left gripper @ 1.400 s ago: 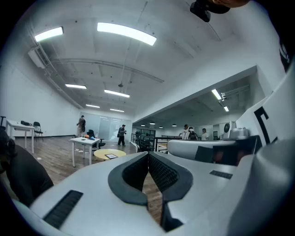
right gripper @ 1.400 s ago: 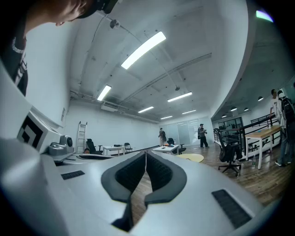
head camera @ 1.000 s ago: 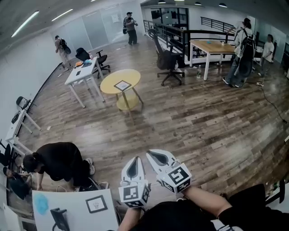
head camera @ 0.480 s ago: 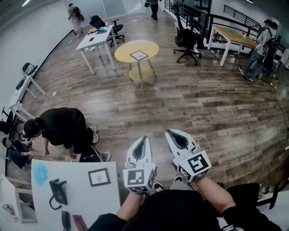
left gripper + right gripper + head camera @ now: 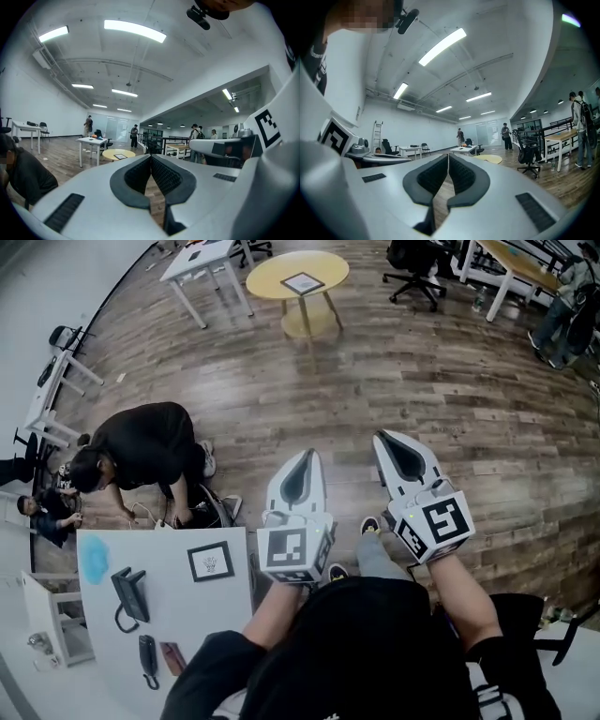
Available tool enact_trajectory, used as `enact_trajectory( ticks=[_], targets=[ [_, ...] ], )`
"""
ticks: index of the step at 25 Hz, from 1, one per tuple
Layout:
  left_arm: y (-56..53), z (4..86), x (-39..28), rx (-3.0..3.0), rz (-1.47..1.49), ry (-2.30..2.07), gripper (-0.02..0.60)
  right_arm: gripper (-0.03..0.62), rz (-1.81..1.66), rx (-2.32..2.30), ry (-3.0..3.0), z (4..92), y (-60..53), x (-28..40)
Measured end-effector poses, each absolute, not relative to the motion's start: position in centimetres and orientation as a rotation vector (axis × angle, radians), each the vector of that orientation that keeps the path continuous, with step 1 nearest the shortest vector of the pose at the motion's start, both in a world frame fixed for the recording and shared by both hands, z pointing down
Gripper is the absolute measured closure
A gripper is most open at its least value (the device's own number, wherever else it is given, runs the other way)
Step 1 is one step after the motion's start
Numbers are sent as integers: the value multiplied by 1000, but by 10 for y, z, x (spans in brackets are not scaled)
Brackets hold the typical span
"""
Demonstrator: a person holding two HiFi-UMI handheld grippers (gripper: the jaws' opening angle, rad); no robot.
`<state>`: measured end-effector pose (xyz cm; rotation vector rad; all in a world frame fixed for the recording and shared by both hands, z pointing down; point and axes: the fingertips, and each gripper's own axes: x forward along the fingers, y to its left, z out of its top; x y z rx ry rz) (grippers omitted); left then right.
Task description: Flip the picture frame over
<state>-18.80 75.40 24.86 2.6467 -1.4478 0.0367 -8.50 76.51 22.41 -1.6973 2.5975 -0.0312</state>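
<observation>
We note left gripper (image 5: 303,457) and right gripper (image 5: 384,439) at frame centre, jaws of both pressed together, nothing between. Black rectangular picture frame (image 5: 210,562) flat on white surface (image 5: 187,615), lower left, beside left gripper, apart from it. Second frame (image 5: 303,282) on round yellow table (image 5: 267,276), top of frame.

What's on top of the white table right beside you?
A small black-framed picture, a light blue patch, a black phone-like gadget, a black handset and a dark red strip. The person's black sleeve hides the rectangular white table's near corner.
</observation>
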Motion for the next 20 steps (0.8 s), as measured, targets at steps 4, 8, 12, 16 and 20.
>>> enact_trajectory(
  ticks=[4,8,12,16,20],
  targets=[
    [712,247,-157,2669,32,-1451,558,572,-30,-1678,2582,225,722,-53],
    [668,245,-121,2667,55,-1467,558,572,-31,-1670,2571,224,676,-14],
    [637,248,-92,2671,73,-1478,558,573,-47,-1640,2573,224,642,17],
    [615,251,-70,2667,102,-1496,558,572,-73,-1611,2572,229,618,40],
    [599,253,-56,2666,137,-1505,558,572,-103,-1602,2557,233,599,55]
  ],
)
